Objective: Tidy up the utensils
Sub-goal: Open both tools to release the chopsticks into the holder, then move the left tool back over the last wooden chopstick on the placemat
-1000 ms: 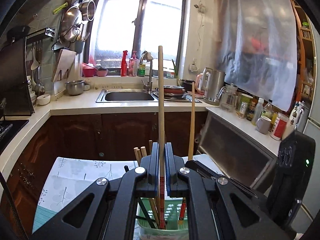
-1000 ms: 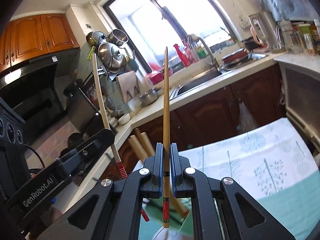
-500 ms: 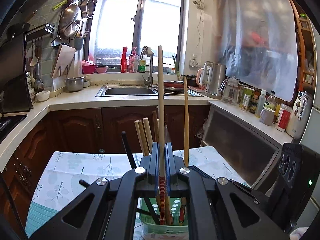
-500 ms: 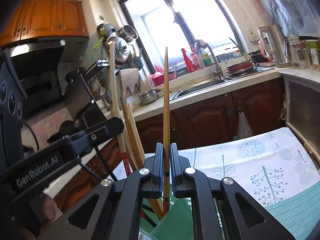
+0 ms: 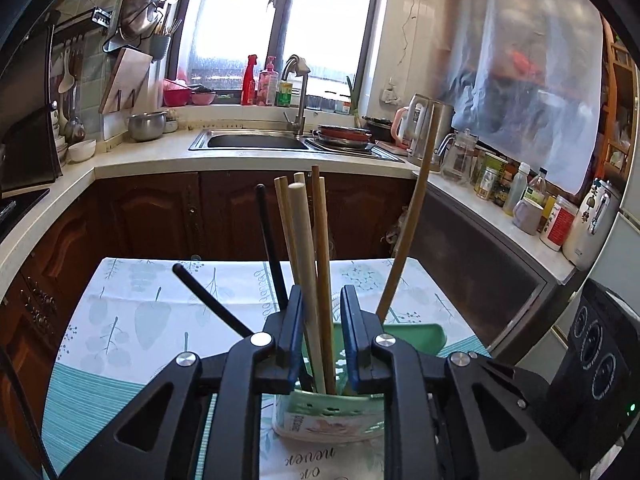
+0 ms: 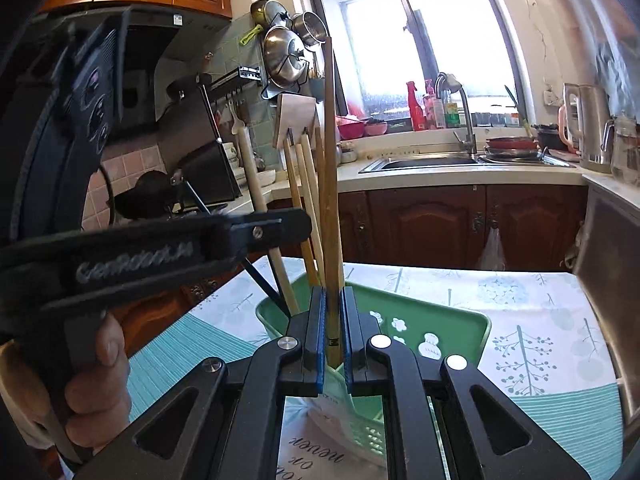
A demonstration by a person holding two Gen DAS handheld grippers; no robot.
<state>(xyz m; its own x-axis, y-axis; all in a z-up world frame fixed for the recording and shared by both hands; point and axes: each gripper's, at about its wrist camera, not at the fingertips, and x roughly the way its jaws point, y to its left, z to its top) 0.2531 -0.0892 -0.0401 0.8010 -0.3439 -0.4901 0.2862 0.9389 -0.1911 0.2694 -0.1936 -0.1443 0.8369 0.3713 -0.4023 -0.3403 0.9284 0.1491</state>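
Note:
A green perforated utensil holder (image 5: 320,412) stands on the tablecloth with several wooden chopsticks (image 5: 304,248) and two black ones (image 5: 268,240) upright in it. My left gripper (image 5: 321,296) is just above its rim and its jaws are opening. The wooden chopsticks rise between the blue pads without being pressed. My right gripper (image 6: 332,292) is shut on one long wooden chopstick (image 6: 332,184), held upright, its lower end inside the green holder (image 6: 440,320). From the left wrist that chopstick (image 5: 416,208) leans at the right.
A hand (image 6: 96,368) holds the left tool close on the left. The leaf-print tablecloth (image 5: 140,312) covers the small table. Beyond it run brown cabinets (image 5: 160,220), a worktop with a sink (image 5: 252,142), a kettle (image 5: 420,128) and jars (image 5: 552,224).
Both grippers have sunk toward the green holder. The left jaws have parted and let go of the red-ended chopstick, which now stands among the others. The right gripper has rolled more upright.

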